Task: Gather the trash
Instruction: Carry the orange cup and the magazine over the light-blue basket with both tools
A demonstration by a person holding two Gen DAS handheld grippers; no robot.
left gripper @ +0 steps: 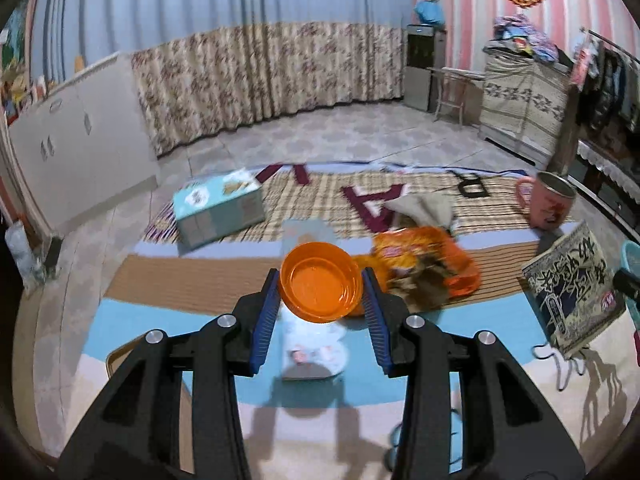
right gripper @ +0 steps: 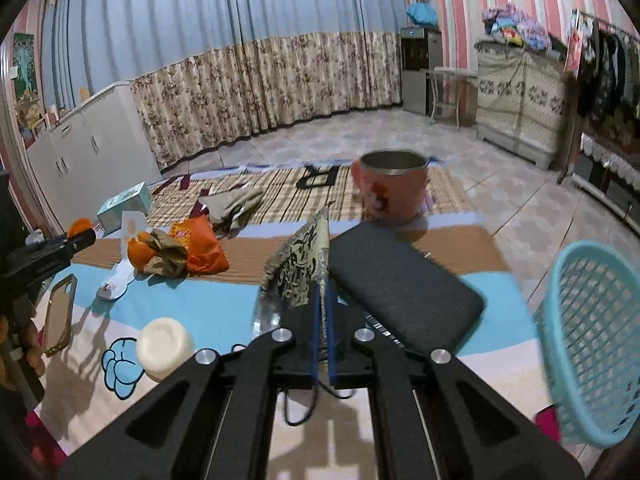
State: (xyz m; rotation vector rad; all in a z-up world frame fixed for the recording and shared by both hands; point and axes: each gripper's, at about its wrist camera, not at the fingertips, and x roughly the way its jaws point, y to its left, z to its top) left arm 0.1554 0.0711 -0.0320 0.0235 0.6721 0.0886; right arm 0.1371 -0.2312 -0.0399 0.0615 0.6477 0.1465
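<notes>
We see our left claw (left gripper: 320, 280) clamped on a small orange bowl (left gripper: 321, 282), lifted above the striped blanket (left gripper: 180, 280), with an orange snack wrapper (left gripper: 440, 258) and brown scraps lying just at its 3 o'clock. Our right claw (right gripper: 323, 300) is pinched fully together on the edge of a black-and-cream printed packet (right gripper: 298, 268), held up beside a dark flat case (right gripper: 400, 292). The turquoise mesh basket (right gripper: 596, 340) stands at 3 o'clock of that claw, the pink cup (right gripper: 390, 190) at 12 o'clock.
</notes>
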